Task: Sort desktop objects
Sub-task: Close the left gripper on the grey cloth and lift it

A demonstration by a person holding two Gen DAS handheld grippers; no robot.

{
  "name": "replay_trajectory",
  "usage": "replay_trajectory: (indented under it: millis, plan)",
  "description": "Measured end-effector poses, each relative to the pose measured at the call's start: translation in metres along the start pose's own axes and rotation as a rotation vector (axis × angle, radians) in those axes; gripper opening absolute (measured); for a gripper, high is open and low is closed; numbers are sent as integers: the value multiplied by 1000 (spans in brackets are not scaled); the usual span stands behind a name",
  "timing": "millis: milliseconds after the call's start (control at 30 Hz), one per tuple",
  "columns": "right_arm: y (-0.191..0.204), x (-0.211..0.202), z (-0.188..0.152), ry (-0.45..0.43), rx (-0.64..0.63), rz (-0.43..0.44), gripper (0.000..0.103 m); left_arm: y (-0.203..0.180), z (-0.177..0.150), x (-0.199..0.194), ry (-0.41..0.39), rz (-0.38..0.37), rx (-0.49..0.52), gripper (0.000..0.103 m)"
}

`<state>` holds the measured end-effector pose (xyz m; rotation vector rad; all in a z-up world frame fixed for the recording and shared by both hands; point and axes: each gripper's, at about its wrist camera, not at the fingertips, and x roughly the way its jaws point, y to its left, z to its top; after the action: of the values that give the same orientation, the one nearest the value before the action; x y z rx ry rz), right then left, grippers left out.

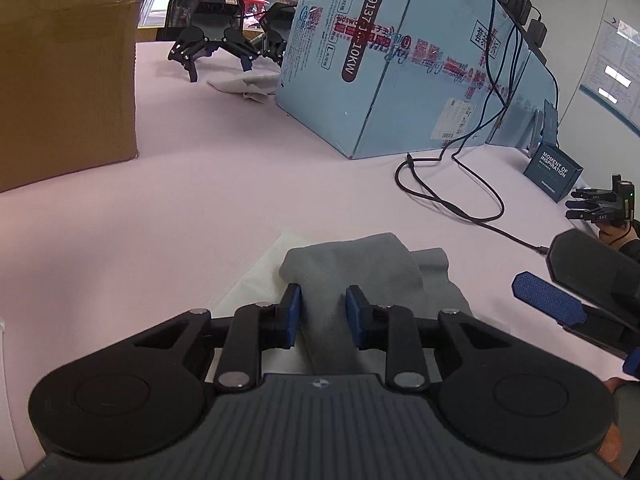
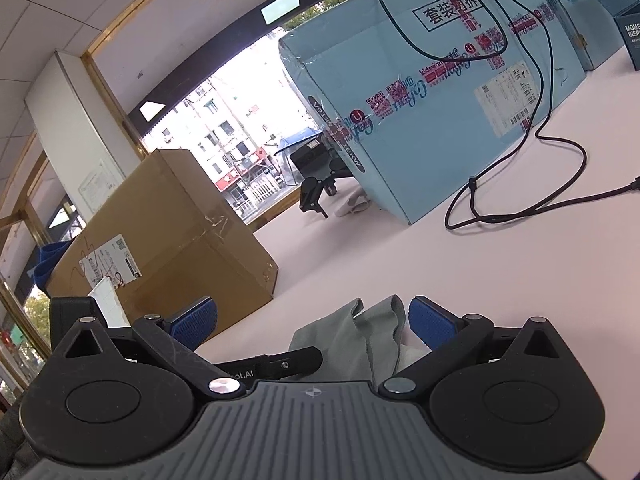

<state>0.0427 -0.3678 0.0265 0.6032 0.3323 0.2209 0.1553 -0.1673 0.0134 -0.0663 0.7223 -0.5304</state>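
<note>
Grey cloth (image 1: 360, 276) nearest of all, rumpled and folded over itself, soft matte weave, lying on the pale pink worktop (image 1: 200, 184) partly over a white sheet (image 1: 256, 280). Left claw (image 1: 323, 316) straddling one fold of that cloth, blue pads (image 1: 294, 312) set to either side with a small gap left, not visibly pinching; whether they grip cannot be told. Right claw (image 2: 312, 320) spread wide, blue pads well apart, the same grey cloth (image 2: 372, 332) bunched between and below them, touching neither pad as far as can be seen. From the left wrist view, right claw (image 1: 548, 296) just beside the cloth's right edge.

Further out, black cable (image 1: 452, 184) looping across the worktop from the right, ending near the cloth. Brown cardboard box (image 2: 168, 232) standing to the left, shipping label on its side. Large light-blue carton (image 1: 400, 72) beyond the middle, taped and printed, cables draped over its top. Small dark-blue box (image 1: 554, 172) at far right. Spare black gripper (image 1: 212, 40) parked at the back beside a crumpled pale cloth (image 1: 248, 84). Window with street buildings behind.
</note>
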Motion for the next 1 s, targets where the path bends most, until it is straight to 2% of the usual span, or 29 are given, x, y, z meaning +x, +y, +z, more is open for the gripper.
replay_trajectory:
  millis: [133,267,333,400,467,600,733,867,900,933,1000]
  plan:
    - [7,-13,-4,-18,-45,13,103,-8,-6,-2,-36,44,30,22]
    - [25,-23,-22,29,-168,-41,99,-7,-10,-7,-52,76,12,18]
    - [32,-27,-32,47,-226,-54,91,-5,-12,-12,-60,108,-21,16]
    - [34,-27,-38,72,-254,-49,89,-2,-16,-19,-72,142,-71,15]
    - [38,-23,-43,91,-297,-72,80,1,-20,-25,-85,169,-117,14]
    - [36,-9,-45,165,-299,-81,73,8,-27,-36,-104,203,-195,14]
    - [29,3,-47,232,-269,-126,73,12,-30,-42,-107,210,-237,14]
    - [31,6,-50,241,-292,-151,70,18,-29,-42,-96,181,-264,15]
    - [32,6,-51,240,-301,-165,60,21,-29,-42,-95,170,-276,15]
    - [33,6,-52,239,-311,-178,37,23,-29,-42,-95,160,-286,15]
    - [32,7,-52,250,-308,-174,12,26,-29,-42,-97,145,-299,15]
